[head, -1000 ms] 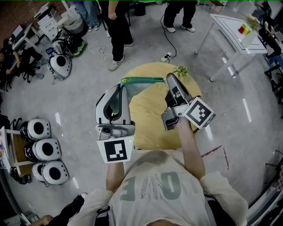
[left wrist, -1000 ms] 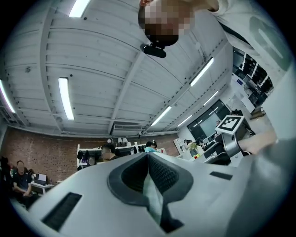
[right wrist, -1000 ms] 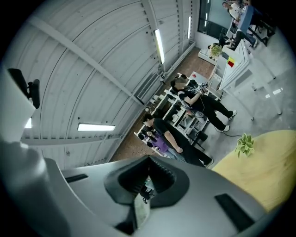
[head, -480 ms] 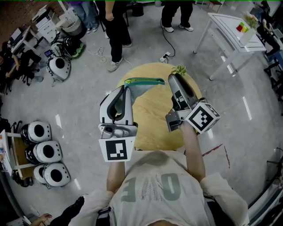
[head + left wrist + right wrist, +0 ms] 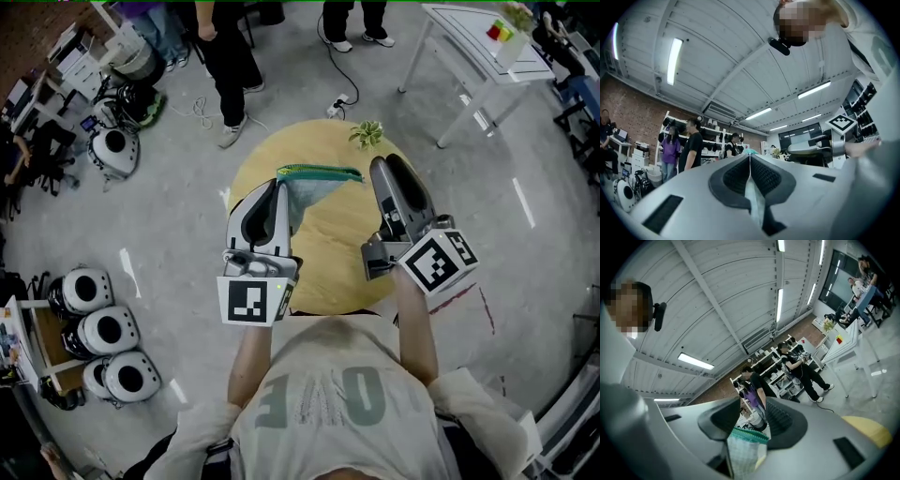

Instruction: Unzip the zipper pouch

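Now we hold the zipper pouch above the round table, the left gripper pinching its corner, while the right gripper opens its jaws around the zipper end (letting go, we judge), so next it must back clear.

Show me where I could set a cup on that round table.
The round table is bare between the left gripper and the right gripper. The far side is crowded: a small plant at the rim, the pouch clamped in the left one, the right one's jaws opening around its other end.
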`<action>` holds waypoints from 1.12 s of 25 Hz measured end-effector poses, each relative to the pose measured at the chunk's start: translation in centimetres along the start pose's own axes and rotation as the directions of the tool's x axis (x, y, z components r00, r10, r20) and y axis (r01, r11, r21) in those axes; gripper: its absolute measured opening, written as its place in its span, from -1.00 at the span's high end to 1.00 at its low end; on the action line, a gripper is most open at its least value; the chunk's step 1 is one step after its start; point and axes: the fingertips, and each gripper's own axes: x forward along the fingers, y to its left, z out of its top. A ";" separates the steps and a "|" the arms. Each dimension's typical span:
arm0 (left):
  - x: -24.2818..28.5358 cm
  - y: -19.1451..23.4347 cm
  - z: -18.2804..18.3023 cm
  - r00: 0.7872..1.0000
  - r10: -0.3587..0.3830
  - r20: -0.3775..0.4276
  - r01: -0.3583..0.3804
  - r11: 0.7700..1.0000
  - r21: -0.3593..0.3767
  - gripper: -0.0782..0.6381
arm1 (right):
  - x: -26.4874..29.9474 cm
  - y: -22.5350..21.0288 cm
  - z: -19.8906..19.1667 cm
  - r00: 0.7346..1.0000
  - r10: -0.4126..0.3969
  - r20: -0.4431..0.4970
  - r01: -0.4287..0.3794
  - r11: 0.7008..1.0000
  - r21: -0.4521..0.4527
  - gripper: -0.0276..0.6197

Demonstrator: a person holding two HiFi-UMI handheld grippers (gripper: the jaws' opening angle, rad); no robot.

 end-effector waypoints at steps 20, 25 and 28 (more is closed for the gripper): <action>-1.3 -3.4 -18.0 0.918 -0.088 -0.386 -0.035 0.953 -0.300 0.70 | -2.1 -2.6 -2.8 0.992 -0.110 -0.069 0.109 0.994 -0.019 0.42; -2.4 -0.7 -22.1 0.879 -0.023 -0.477 -0.155 0.930 -0.332 0.70 | -1.9 -3.0 -3.7 0.987 -0.131 -0.095 0.130 0.991 -0.018 0.42; -2.6 1.2 -23.4 0.866 0.009 -0.500 -0.197 0.925 -0.324 0.70 | -1.4 -3.1 -4.3 0.984 -0.138 -0.114 0.136 0.990 -0.021 0.42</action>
